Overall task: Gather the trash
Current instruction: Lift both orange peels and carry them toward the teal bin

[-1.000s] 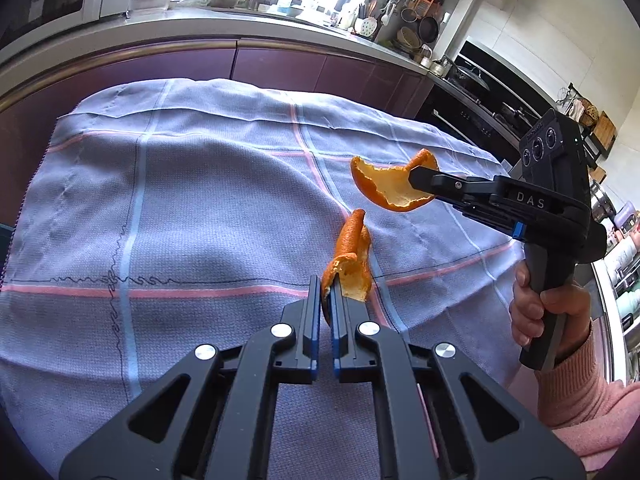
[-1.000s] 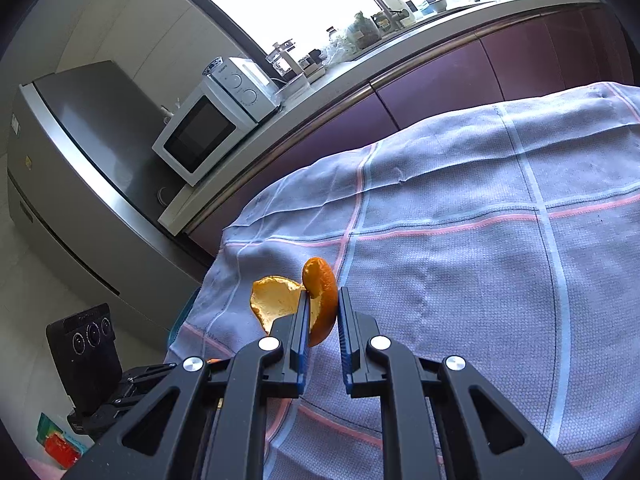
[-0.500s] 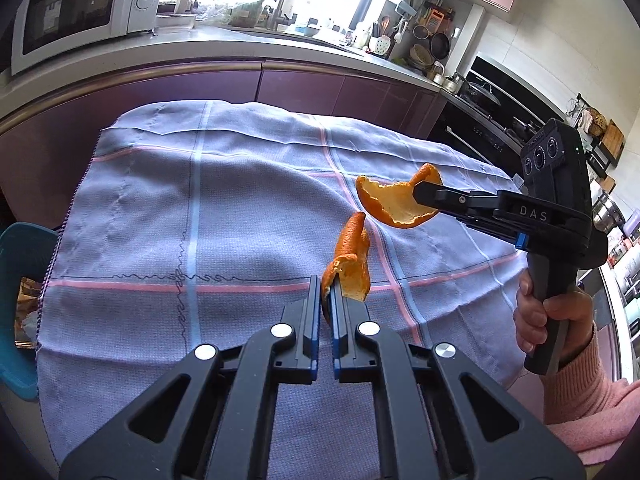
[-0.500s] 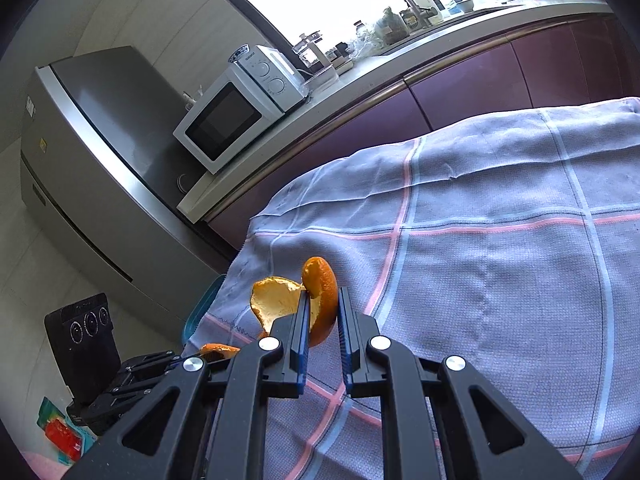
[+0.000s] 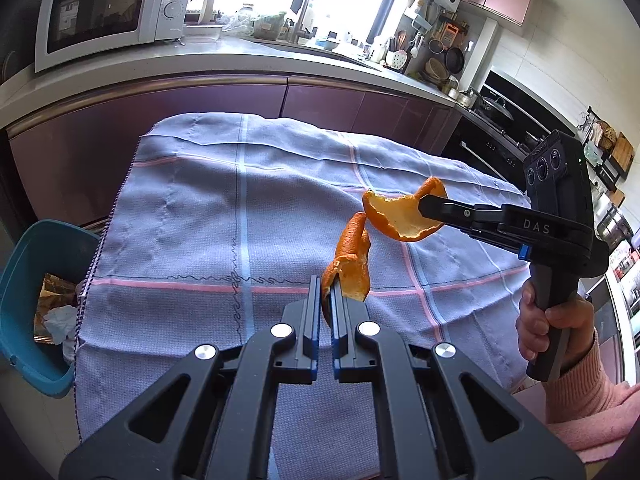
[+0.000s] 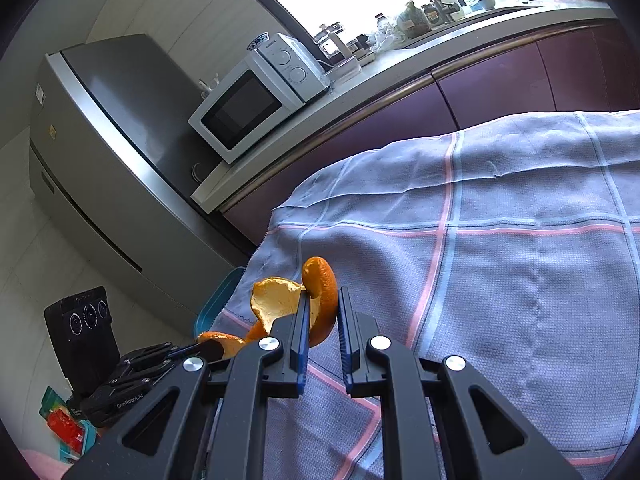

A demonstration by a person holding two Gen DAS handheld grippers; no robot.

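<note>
Orange peel in both tools, held clear above a checked grey-blue cloth (image 5: pixel 192 216) with pink and pale blue stripes. Left gripper (image 5: pixel 326 292) pressed nearly together, pinching a narrow upright strip of peel (image 5: pixel 352 264), rind outward, tip pointing up toward the second piece. Right gripper (image 6: pixel 323 300) clamped on a wider, cupped peel (image 6: pixel 320 300), pale pith showing on one side, rind curling over the top; same piece seen from the left wrist as a shallow bowl shape (image 5: pixel 400 216) at the end of the long black fingers. Both peels close together in the air, tips almost touching, hard to say whether they meet. Hand (image 5: pixel 552 324) in a pink sleeve (image 5: pixel 592 404) wrapped around the right tool's black handle. Teal bin (image 5: pixel 28 304) on the floor just beside the cloth's left edge, crumpled paper and wrappers inside. Behind the table, a dark purple cabinet run under a pale counter, with a white microwave (image 5: pixel 108 8) on top. Steel-grey fridge (image 6: pixel 104 160) beside the counter in the right wrist view.
</note>
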